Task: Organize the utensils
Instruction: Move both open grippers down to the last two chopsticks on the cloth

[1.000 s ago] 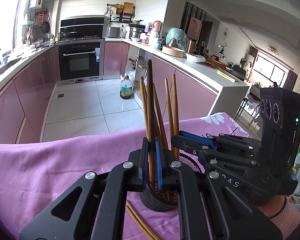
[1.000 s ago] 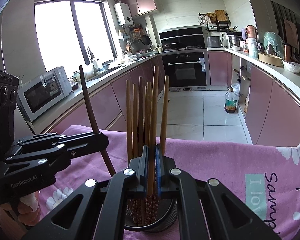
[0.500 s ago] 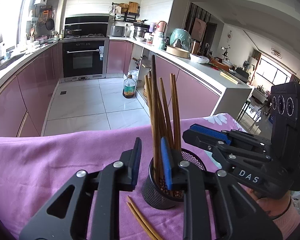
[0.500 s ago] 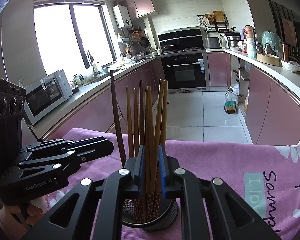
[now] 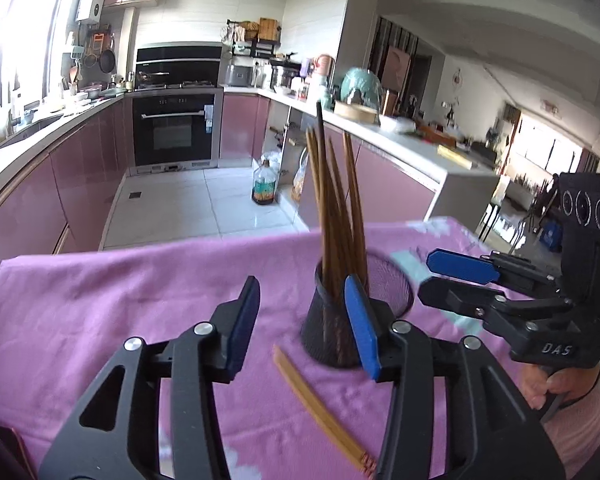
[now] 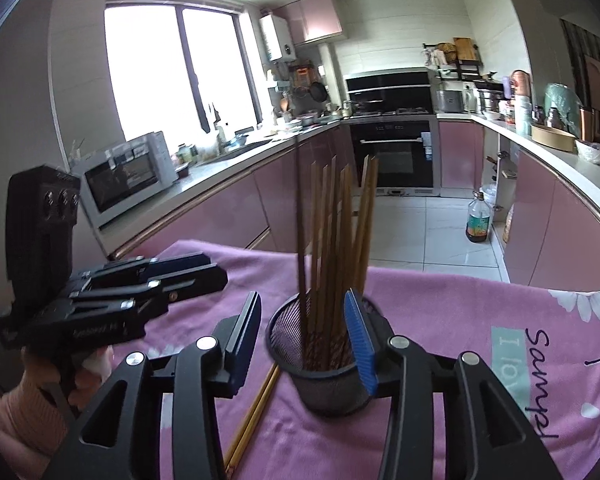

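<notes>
A black mesh holder stands on the purple cloth, with several brown chopsticks upright in it. A pair of tan chopsticks lies flat on the cloth beside the holder. My left gripper is open and empty, just in front of the holder; it also shows in the right wrist view. My right gripper is open and empty, its right finger against the holder's rim; it also shows in the left wrist view.
The purple floral cloth covers the table. Past its far edge is a tiled kitchen floor with pink cabinets, an oven and an oil bottle. A microwave stands on the counter at the left.
Both grippers were shut on chopsticks standing in the holder. Both have opened, let them go, and drawn back a little; the chopsticks now stand free in the holder.
</notes>
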`<state>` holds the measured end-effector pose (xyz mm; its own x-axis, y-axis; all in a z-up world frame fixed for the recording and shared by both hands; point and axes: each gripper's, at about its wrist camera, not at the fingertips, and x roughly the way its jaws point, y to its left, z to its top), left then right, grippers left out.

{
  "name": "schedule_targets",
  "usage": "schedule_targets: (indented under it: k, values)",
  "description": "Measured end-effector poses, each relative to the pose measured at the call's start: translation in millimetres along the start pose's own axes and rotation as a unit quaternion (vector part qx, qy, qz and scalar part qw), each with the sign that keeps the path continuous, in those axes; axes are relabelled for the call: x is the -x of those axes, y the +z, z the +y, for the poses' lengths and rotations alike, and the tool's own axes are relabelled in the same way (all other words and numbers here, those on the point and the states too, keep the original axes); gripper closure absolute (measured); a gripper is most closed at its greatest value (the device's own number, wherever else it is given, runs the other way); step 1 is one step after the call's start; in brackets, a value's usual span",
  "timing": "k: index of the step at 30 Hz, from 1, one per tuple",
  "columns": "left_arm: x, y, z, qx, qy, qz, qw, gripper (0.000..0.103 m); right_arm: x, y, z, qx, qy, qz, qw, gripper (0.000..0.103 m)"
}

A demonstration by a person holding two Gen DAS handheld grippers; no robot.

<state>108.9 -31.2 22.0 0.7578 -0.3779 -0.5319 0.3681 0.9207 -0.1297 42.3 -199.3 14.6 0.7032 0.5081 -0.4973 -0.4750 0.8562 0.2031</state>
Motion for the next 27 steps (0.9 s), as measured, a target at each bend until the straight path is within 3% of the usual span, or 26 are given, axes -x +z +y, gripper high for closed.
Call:
schedule_targets:
  k: [9,14,27]
  values:
    - [-7.0,-72.4,19.3,0.019,0.020,0.066,0.9974,0.056,-31.5,-57.5,22.0,-0.008,0.018,0.099,0.995,0.062]
    - [-14.0,-97.1,22.2,0.036,0.025,0.084,0.9955,0.056,-45.5,-81.6,36.5,-0.010,0.023,0.139,0.990,0.072]
    - [-14.0,-117.4,17.1,0.055,0.013,0.106,0.9927,0.055,-50.5,-95.2,46.9,-0.002,0.014,0.165,0.986,0.080]
